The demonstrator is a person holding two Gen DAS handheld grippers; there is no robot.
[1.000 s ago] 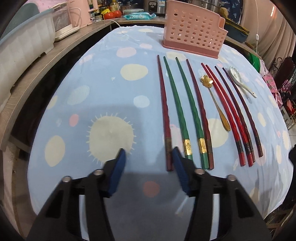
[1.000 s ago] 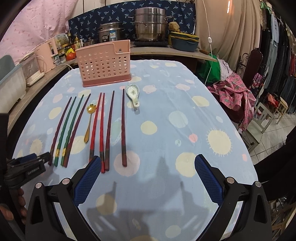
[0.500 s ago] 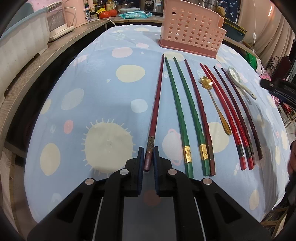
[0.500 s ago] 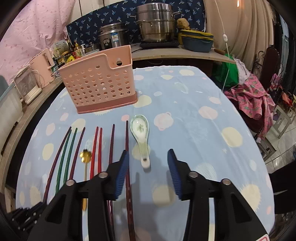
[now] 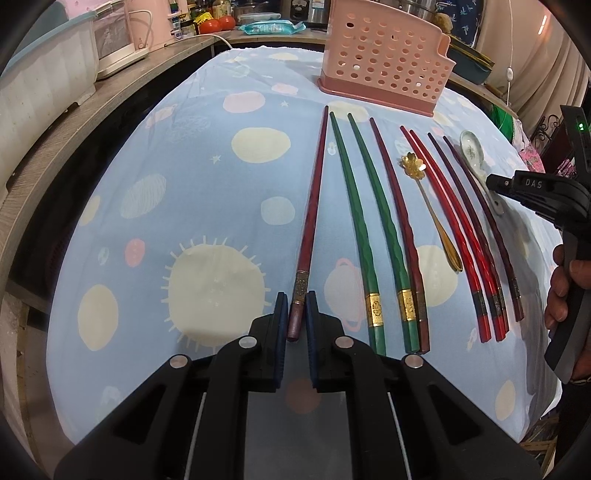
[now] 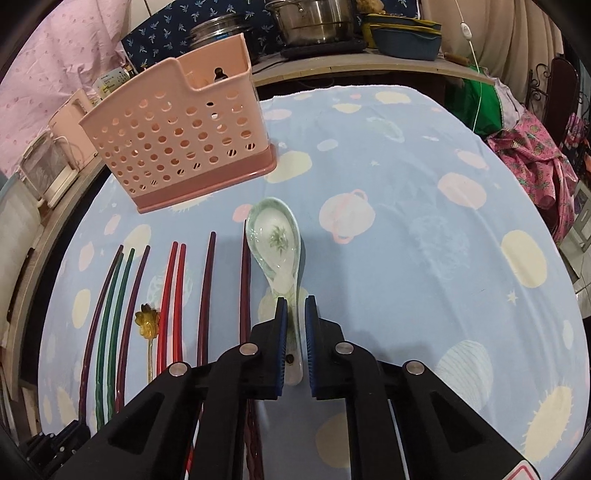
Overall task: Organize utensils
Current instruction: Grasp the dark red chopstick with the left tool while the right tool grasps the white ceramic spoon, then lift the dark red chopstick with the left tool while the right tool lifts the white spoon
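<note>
My left gripper (image 5: 295,306) is shut on the thick end of a dark red chopstick (image 5: 314,192), the leftmost in a row of chopsticks on the blue tablecloth (image 5: 184,166). To its right lie two green chopsticks (image 5: 354,206), its dark red partner (image 5: 395,206), a gold flower spoon (image 5: 436,218) and several red and maroon chopsticks (image 5: 454,221). My right gripper (image 6: 294,306) has its jaws closing on the handle of the white ceramic spoon (image 6: 275,236), with the pads against it. A pink perforated utensil basket (image 6: 177,136) stands behind the row.
A hand (image 5: 561,291) holds the right gripper at the right edge of the left wrist view. A counter (image 5: 55,140) with appliances runs along the left. Pots (image 6: 314,18) stand on a shelf behind the table. A chair with pink cloth (image 6: 535,158) is at the right.
The left gripper closed on the dark red chopstick, whose tip swung right. The right gripper moved forward and down to the ceramic spoon and closed from wide open onto its handle.
</note>
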